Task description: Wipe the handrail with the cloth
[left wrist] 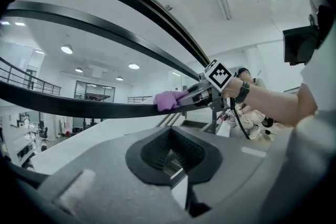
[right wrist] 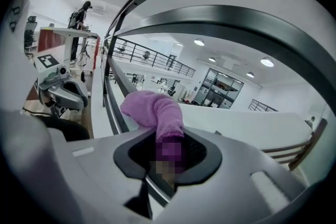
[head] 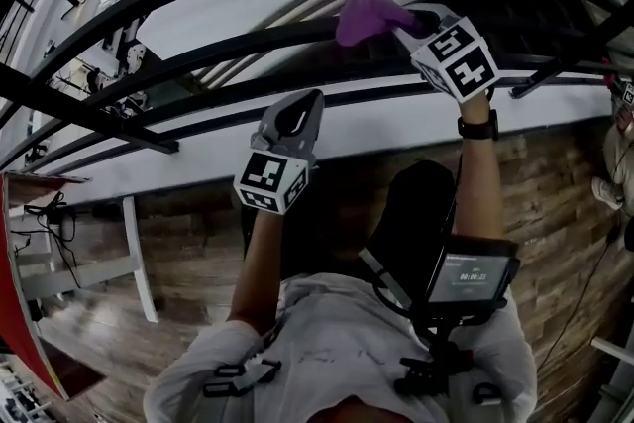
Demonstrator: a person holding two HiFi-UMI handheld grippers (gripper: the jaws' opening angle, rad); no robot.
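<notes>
Gripping cloth [head: 367, 17] against handrail [left wrist: 79, 106], right hand-held gripper [head: 408, 23]

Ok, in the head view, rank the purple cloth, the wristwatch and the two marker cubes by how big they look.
1. Marker cube on the right gripper and marker cube on the left gripper: about alike, so tied.
2. Purple cloth.
3. Wristwatch, smallest.

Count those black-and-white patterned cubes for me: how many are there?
2. One cube rides the left gripper, lower centre; the other rides the right gripper, up at the handrail with the cloth.
</notes>
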